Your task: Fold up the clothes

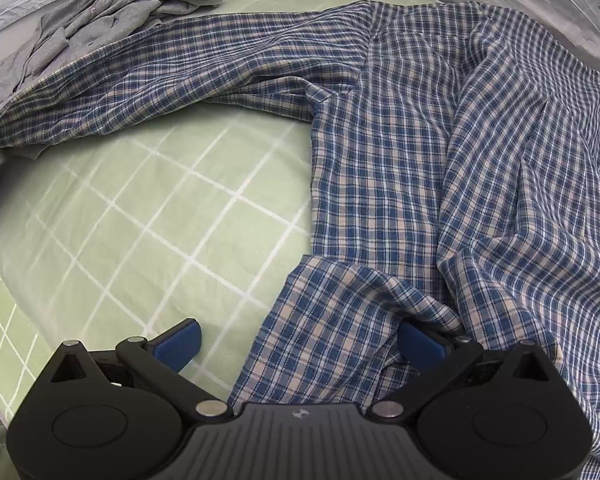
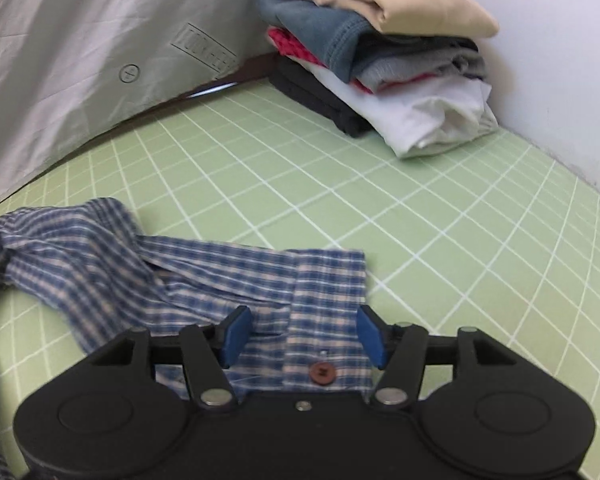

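A blue and beige plaid shirt (image 1: 400,152) lies spread and rumpled on the green grid mat (image 1: 148,216), one long sleeve stretched to the left. My left gripper (image 1: 300,340) is open over the shirt's near hem corner; cloth lies between the blue pads and bunches against the right pad (image 1: 420,342). In the right wrist view the shirt's cuff (image 2: 324,280) with a brown button (image 2: 321,372) lies flat on the mat (image 2: 460,240). My right gripper (image 2: 304,334) is open with its pads on either side of the cuff.
A crumpled grey garment (image 1: 112,8) lies at the mat's far left. A stack of folded clothes (image 2: 380,56) stands in the far corner by the white wall. A grey printed sheet (image 2: 80,60) hangs along the mat's back edge.
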### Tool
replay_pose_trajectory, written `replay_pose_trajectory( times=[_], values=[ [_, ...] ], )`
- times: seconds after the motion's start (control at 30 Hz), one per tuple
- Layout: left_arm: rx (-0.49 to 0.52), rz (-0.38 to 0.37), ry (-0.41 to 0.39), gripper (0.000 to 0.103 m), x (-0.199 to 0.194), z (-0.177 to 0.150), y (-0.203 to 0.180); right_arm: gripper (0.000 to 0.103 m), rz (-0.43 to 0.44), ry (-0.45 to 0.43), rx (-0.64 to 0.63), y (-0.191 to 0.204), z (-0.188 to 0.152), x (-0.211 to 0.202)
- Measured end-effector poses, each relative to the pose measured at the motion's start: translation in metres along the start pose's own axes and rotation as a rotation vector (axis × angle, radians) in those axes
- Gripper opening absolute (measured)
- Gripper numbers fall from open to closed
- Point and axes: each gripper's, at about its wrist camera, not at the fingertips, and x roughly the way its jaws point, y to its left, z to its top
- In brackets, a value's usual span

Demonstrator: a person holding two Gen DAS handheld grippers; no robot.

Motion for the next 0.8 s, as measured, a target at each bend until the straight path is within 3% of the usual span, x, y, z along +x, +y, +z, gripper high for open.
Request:
replay_pose_trajectory(
  times=[0.1, 0.13, 0.23, 0.53, 0.8],
  values=[
    [-0.004, 0.001, 0.004, 0.103, 0.000, 0.001, -0.001, 0.039, 0.004, -0.019, -0.056, 0.000, -0.001, 0.002],
    [-0.006, 0.002, 0.007, 0.103, 0.000, 0.002, -0.001, 0.028, -0.011, -0.024, -0.086, 0.000, 0.000, 0.003],
    [-0.013, 0.004, 0.016, 0.103, 0.002, 0.006, 0.000, 0.021, -0.094, -0.035, -0.155, -0.007, 0.004, 0.010],
    [-0.007, 0.001, 0.012, 0.103, -0.001, 0.004, 0.003, 0.021, -0.291, -0.043, -0.197, -0.060, 0.025, 0.042],
    [0.023, -0.010, 0.007, 0.103, -0.002, 0.004, 0.004, 0.021, -0.417, 0.004, -0.139, -0.100, 0.043, 0.068]
  ],
)
